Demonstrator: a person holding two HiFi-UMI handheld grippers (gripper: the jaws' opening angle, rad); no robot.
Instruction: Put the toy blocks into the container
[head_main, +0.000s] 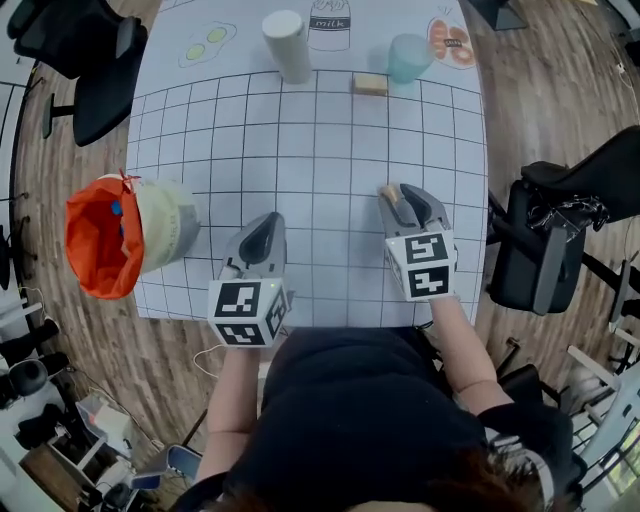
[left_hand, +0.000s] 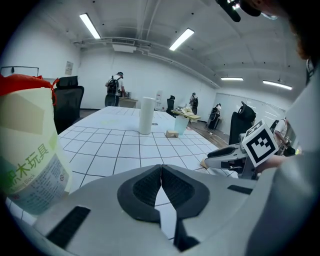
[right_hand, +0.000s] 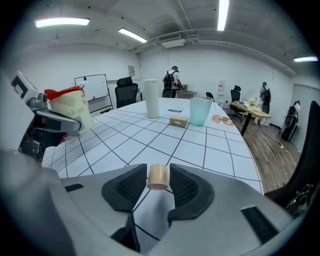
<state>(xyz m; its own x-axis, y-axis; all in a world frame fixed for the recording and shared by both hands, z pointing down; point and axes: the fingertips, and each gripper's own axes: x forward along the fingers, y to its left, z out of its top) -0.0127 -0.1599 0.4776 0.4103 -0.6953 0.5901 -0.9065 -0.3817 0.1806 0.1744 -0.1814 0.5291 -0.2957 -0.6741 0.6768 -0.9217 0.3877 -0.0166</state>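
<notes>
Bright, even light from ceiling strip lights (left_hand: 90, 26), faint shadows, fisheye bending, dark vignetted corners

Cylinder block (right_hand: 158, 176): tan wood, on end, lower centre of the right gripper view.
Arch block (head_main: 370, 84): tan, upper centre of the head view.
Container (head_main: 165, 225): cream tub with an orange mouth, upright at the left of the head view, seemingly with a blue block (head_main: 117, 210) inside.

Block (right_hand: 158, 176): pale bare wood, smooth, matt; table (head_main: 330, 150) sheet: smooth white, faint sheen; container (head_main: 165, 225) at left: glossy printed plastic, creased orange cloth mouth.
</notes>
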